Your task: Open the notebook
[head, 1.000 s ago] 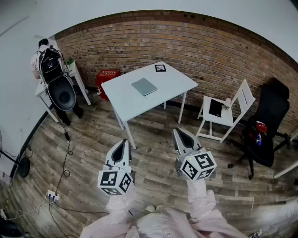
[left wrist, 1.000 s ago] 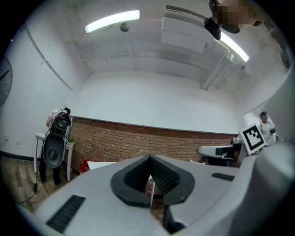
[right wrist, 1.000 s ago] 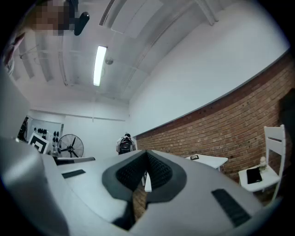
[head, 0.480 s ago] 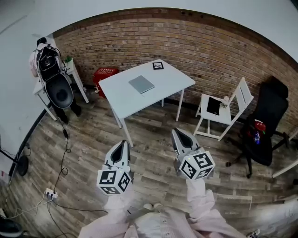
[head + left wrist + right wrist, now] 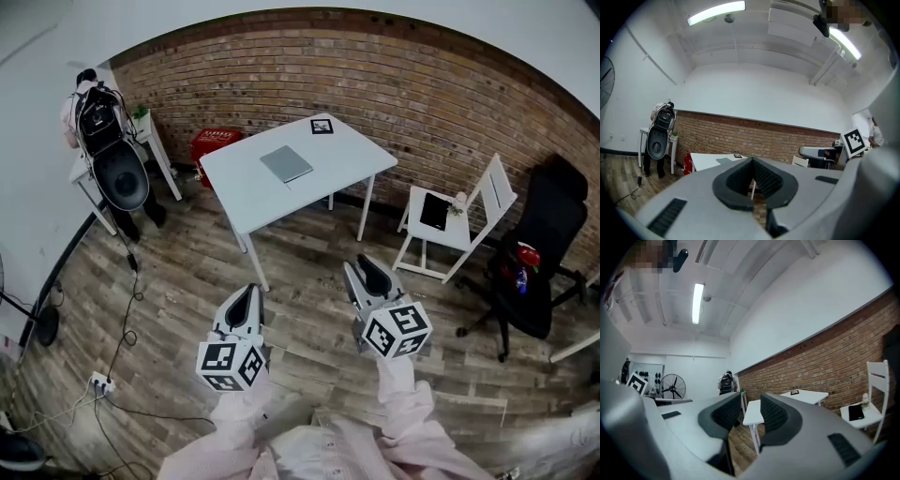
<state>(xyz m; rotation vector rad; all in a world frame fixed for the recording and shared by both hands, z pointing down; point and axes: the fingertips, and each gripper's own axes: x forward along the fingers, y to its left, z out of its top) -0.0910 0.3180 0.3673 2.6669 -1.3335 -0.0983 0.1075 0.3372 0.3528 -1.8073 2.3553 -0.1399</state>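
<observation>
Two tools are held far from the closed notebook (image 5: 287, 163): left gripper (image 5: 247, 294) pressed together, right gripper (image 5: 362, 271) just opened wide, empty; a level approach to the cover edge is advised.

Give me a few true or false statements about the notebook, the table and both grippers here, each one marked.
The notebook lies closed on the white table. True.
The right gripper is shut. False: its jaws stand apart, having just been opening, with nothing between them.
The left gripper holds the notebook. False: its jaws are together on nothing, well short of the table.
A white chair stands to the right of the table in the head view. True.
</observation>
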